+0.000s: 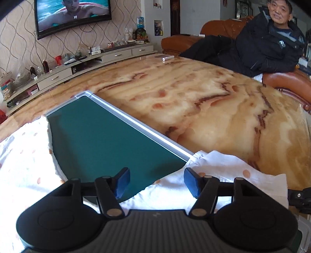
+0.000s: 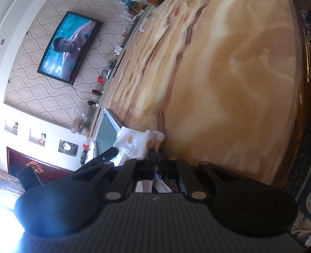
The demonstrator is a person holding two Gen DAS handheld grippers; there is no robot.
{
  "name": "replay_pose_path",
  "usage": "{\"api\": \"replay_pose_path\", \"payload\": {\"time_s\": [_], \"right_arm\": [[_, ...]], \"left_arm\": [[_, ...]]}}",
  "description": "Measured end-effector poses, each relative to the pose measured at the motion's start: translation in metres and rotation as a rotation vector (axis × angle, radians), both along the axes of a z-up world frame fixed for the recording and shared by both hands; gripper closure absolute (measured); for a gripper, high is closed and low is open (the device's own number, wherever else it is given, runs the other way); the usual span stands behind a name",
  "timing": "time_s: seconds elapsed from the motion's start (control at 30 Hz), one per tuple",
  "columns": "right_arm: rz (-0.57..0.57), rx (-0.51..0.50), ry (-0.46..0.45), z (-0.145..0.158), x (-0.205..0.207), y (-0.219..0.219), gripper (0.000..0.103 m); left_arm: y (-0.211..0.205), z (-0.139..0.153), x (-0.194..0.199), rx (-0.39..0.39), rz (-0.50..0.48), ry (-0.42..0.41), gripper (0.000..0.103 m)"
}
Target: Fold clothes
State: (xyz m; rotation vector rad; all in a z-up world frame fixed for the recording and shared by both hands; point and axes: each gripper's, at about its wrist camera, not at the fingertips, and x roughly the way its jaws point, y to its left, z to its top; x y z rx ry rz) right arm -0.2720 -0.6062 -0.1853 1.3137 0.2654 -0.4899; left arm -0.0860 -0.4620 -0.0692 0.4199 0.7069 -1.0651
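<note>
The garment (image 1: 219,171), a white cloth with orange dots, lies on a green board with a silver frame (image 1: 101,140), which rests on the marbled tabletop (image 1: 204,97). In the left wrist view, one part of the cloth covers the board's left edge. Another part is draped over the board's near right corner and spreads onto the tabletop.

The left tool (image 1: 156,182) hangs above the near edge of the board. Its blue pads (image 1: 122,182) are spread apart and nothing sits between them. The right-hand pad is above the cloth; contact cannot be determined.

The right tool (image 2: 156,153) has its fingers pressed together, pinching a fold of the garment (image 2: 136,142). In the right wrist view, the cloth bunches just ahead of the fingertips, beside the board (image 2: 106,128).

Beyond the tabletop, a television (image 1: 73,15) hangs on a patterned wall above a low cabinet (image 1: 81,64). A person in a dark jacket (image 1: 272,44) reclines on a brown sofa (image 1: 287,81).
</note>
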Motion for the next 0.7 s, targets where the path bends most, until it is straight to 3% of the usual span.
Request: {"api": "replay_pose_path", "payload": {"time_s": [0.13,0.23,0.3,0.4,0.53,0.7], "right_arm": [[-0.093,0.07,-0.144,-0.017,-0.021,-0.006,0.084],[-0.069,0.085,-0.206,-0.02,-0.025,-0.011,0.066],[-0.023,0.057,-0.162,-0.014,-0.018,-0.014,0.057],[0.035,0.021,-0.082,-0.005,-0.008,-0.017,0.056],[0.026,-0.043,0.04,0.008,-0.003,-0.011,0.051],[0.071,-0.038,0.045,0.017,0.012,-0.006,0.044]], "left_arm": [[0.045,0.024,-0.001,-0.078,0.013,0.149,0.037],[0.087,0.035,-0.018,-0.085,0.002,0.21,0.037],[0.116,0.037,-0.032,-0.073,-0.004,0.248,0.037],[0.151,0.033,-0.049,-0.044,-0.012,0.286,0.037],[0.182,0.03,-0.063,-0.027,0.004,0.291,0.037],[0.188,0.017,-0.068,0.034,0.041,0.253,0.041]]}}
